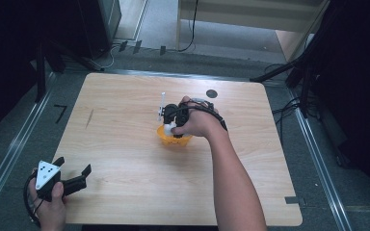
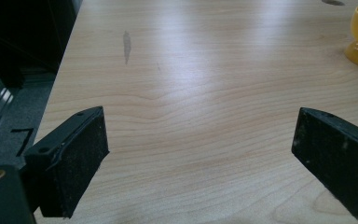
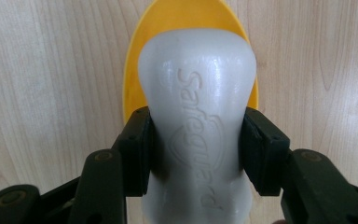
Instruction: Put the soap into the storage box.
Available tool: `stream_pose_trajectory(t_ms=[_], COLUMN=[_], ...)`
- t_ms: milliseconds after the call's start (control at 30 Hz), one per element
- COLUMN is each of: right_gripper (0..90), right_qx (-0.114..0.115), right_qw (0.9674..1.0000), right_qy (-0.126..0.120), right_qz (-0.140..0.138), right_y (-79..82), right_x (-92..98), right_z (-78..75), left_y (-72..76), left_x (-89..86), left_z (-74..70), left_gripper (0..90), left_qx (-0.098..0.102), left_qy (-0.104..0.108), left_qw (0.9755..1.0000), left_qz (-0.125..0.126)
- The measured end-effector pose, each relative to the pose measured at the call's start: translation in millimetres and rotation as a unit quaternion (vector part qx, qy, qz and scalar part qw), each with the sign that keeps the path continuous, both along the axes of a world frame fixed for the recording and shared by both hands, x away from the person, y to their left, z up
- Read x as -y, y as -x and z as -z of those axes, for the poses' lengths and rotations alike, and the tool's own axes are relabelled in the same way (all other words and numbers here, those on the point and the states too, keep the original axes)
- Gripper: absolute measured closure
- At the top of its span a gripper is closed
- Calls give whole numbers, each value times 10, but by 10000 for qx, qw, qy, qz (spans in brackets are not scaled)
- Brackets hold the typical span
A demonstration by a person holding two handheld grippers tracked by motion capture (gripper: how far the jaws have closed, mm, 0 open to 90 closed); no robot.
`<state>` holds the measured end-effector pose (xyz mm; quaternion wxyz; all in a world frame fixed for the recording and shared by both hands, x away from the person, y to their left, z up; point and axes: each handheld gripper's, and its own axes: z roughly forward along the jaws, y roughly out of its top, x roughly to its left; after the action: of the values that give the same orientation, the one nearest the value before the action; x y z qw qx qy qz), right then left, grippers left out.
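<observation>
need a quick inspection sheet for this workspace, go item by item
surface: light wooden table, with a thin dark streak near its left side and a small dark round mark near the far edge
job's things: white embossed soap bar held over a yellow plastic bowl at mid-table
clutter: nothing seen
grippers: right gripper shut on the soap bar, a pad on each side; left gripper open, at the near left corner
cables: black cable loops at the left hand; more cables on the floor right of the table
surroundings: grey floor, metal rails, dark stands, pale wooden furniture behind
</observation>
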<state>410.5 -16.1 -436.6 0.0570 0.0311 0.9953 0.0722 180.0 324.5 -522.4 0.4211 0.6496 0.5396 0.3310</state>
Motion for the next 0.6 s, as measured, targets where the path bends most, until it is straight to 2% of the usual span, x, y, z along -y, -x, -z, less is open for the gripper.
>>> stream_pose_trajectory(t_ms=[233,367,600], right_gripper=[509,509,509], right_qx=[11,16,2], right_qw=[10000,10000,9999], right_qy=[80,36,108], right_qz=[-9,-53,-85], right_y=[-29,-44,-59], right_x=[-7,-24,-32], right_z=[74,110,180], left_y=[5,5,3], left_x=[-15,-9,-3], left_z=[-1,0,-1], left_gripper=[39,39,39], left_qx=[21,32,13], left_qy=[54,40,27], left_qw=[10000,10000,10000], left_qz=[-31,-40,-53])
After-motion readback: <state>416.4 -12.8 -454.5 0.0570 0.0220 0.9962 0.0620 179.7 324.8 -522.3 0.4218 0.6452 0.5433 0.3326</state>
